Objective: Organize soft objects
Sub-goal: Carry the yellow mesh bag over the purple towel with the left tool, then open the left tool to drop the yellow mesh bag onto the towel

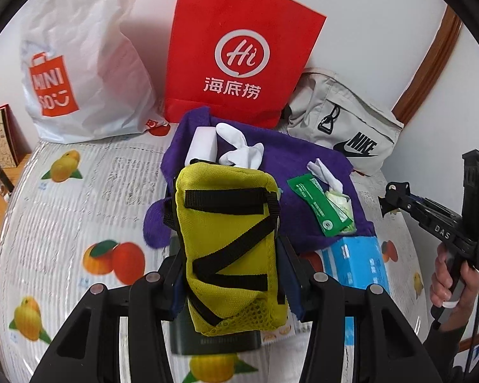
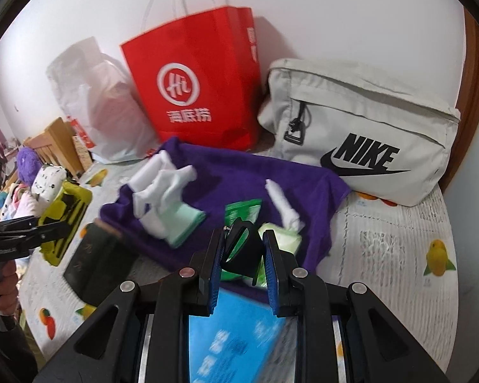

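1. At the far left of the surface, a mattress-like pad with a fruit-print cover (image 1: 79, 210), a white Miniso bag (image 1: 86, 73) slumps against the wall.
2. The left gripper (image 1: 231, 265) holds a yellow pouch (image 1: 230, 242) with black straps; its fingers (image 1: 175, 274) are clamped on the pouch's two sides. The pouch looks lifted clear of the cover, its long axis running straight out along the fingers, away from the hand. Under it lies a dark box (image 1: 214, 341).
3. In the middle, a red paper bag (image 1: 239, 48) stands upright at the back edge. In front of it a purple towel (image 1: 287, 159) is spread, carrying white socks (image 1: 239, 150), a green packet (image 1: 322, 207) and crumpled tissues (image 1: 325, 175).
4. A blue box (image 1: 357, 265) sits at the towel's near edge, just right of the pouch.
5. The right gripper (image 2: 242, 249) hovers over the green packet and blue box. Its fingers (image 2: 271, 255) pinch a small black item (image 2: 242, 249) that I cannot identify.
6. At the back right a grey Nike bag (image 2: 361, 127) leans on the wall.
7. My judgement: both hands are occupied, so the pouch must be set down first. The bags lie ahead of the left fingers, along the pouch's long axis; the Nike bag is nearer the right hand.
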The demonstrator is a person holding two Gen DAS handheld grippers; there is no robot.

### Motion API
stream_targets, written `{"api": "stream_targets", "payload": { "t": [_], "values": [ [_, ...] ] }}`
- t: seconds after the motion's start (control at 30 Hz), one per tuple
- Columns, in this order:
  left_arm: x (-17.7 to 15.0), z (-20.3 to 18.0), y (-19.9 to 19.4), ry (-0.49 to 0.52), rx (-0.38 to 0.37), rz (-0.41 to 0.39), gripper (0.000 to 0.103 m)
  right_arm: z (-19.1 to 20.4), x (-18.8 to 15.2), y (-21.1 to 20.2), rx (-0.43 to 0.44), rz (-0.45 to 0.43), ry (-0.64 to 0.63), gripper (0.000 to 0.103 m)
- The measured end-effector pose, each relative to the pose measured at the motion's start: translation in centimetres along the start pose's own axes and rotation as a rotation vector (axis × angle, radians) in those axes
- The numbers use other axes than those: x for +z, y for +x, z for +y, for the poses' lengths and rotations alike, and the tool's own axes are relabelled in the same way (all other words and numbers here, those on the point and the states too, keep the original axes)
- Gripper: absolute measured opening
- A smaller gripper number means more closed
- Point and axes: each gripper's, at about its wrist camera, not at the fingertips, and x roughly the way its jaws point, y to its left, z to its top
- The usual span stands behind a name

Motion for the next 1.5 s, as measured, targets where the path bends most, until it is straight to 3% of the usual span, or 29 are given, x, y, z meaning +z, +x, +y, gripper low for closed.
{"api": "stream_targets", "payload": {
  "t": [0.43, 0.63, 0.7, 0.8, 0.93, 1.0, 1.3, 1.5],
  "values": [
    [4.2, -1.8, 5.6, 0.038, -0.043, 0.060, 0.048, -2.2, 0.6, 7.6, -0.073, 0.140, -0.025, 0.026],
    [5.6, -2.7, 7.9, 0.031, -0.056, 0.085, 0.048, -2.2, 0.3, 9.2, -0.035, 0.157, -0.017, 0.040],
    [5.8, -3.1, 8.7, 0.038, -0.063, 0.096, 0.048, -2.4, 0.4, 9.3, -0.014, 0.157, 0.001, 0.059],
    [6.0, -3.7, 10.2, 0.047, -0.059, 0.118, 0.049, -2.7, 0.6, 9.0, 0.031, 0.141, 0.023, 0.070],
    [6.2, -4.3, 11.7, 0.057, -0.050, 0.143, 0.050, -2.5, 0.8, 8.8, 0.061, 0.143, 0.024, 0.071],
    [6.2, -4.8, 12.3, 0.069, -0.048, 0.147, 0.051, -2.5, 0.8, 8.7, 0.069, 0.147, 0.024, 0.076],
    [6.3, -5.6, 13.9, 0.084, -0.044, 0.180, 0.053, -2.7, 1.2, 7.0, 0.074, 0.110, 0.045, 0.077],
    [6.5, -5.8, 13.6, 0.051, -0.069, 0.167, 0.073, -2.0, 1.1, 5.0, 0.026, 0.085, 0.010, 0.077]
  ]
}}
